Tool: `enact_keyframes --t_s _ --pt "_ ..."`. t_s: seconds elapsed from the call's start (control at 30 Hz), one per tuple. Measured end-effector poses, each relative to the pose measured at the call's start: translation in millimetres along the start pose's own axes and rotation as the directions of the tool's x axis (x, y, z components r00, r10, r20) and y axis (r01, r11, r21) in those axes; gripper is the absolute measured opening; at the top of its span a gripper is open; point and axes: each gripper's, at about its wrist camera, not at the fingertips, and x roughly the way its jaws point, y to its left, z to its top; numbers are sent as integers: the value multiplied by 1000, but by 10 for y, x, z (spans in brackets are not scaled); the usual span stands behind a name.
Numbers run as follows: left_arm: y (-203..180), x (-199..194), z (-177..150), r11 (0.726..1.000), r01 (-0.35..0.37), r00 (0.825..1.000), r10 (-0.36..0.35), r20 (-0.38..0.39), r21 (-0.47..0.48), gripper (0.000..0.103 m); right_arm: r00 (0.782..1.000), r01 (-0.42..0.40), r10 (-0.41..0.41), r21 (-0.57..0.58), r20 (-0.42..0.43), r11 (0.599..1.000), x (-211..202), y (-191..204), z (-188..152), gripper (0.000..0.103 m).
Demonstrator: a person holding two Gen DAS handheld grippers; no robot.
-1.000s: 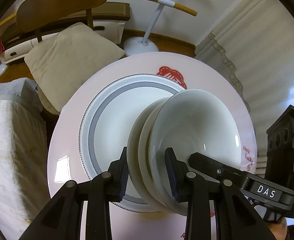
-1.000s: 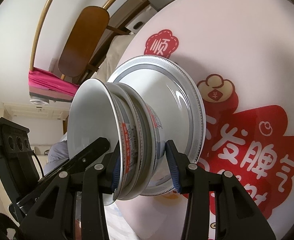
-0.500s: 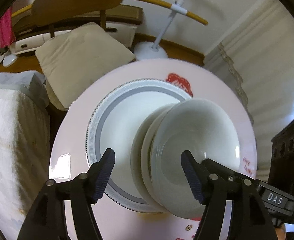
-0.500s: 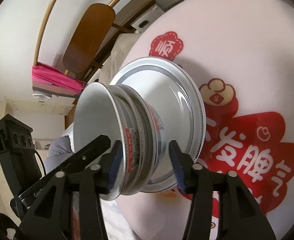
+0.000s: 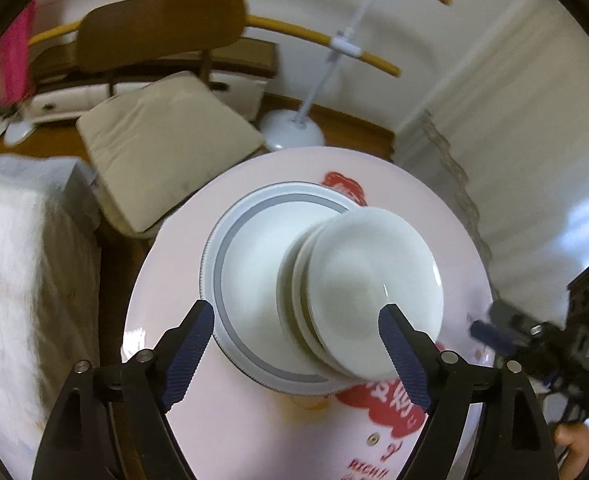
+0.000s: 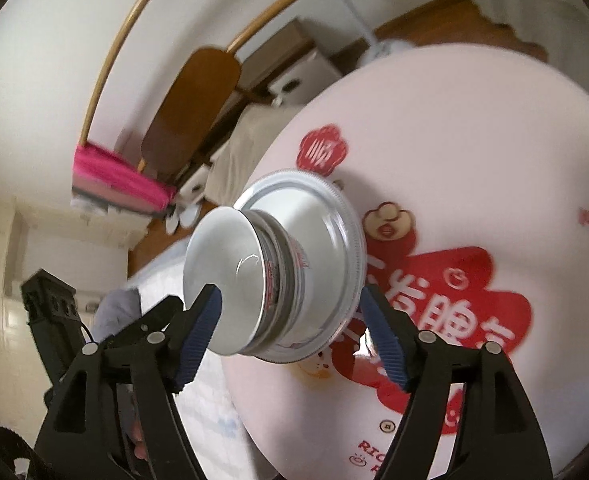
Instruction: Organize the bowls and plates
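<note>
A stack of white bowls [image 5: 370, 284] stands on a grey-banded plate [image 5: 250, 280] on a round pink table [image 5: 254, 420] with red prints. From the right wrist the bowls [image 6: 230, 280] show red-and-grey patterned sides on the same plate [image 6: 318, 232]. My left gripper [image 5: 296, 316] hovers over the near rim of the stack, its jaws opening, pads clear of the bowls. My right gripper [image 6: 290, 300] flanks the stack from the other side, jaws also opening, touching nothing.
A wooden chair with a beige cushion [image 5: 166, 148] stands beyond the table, beside a white stand base [image 5: 292, 136]. White cloth-covered furniture [image 5: 22, 280] lies to the left and a curtain [image 5: 514, 160] hangs on the right. Pink fabric [image 6: 114, 180] hangs near the wall.
Both grippers were shut on the bowl stack a second ago. Both have let go, spread wide and drawn back and upward. The stack stays on the plate.
</note>
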Motion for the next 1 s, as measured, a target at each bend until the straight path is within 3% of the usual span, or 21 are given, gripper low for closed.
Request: enact_keyframes --t_s 0.07,0.13,0.23,0.4,0.73,1.0 --pt "49 -30 27 998 33 999 -33 -6 57 82 998 34 -35 18 58 999 -133 28 -121 90" --pt "121 -71 43 989 62 998 -60 -15 133 85 989 65 -70 48 130 997 -263 92 -311 93" --pt "233 -249 -7 961 76 997 -76 -11 266 86 966 118 -135 89 219 989 -381 246 -731 103" --pt "421 -633 -274 901 90 995 -98 -4 425 94 935 152 -212 217 285 964 -499 463 -1397 103" --pt "432 -1263 -768 834 164 986 -159 -54 527 95 843 380 -444 247 302 891 -796 1033 -2232 103" --pt "246 -1617 -1240 785 169 981 -191 -26 596 95 791 432 -507 273 344 860 -1033 1099 -2703 103"
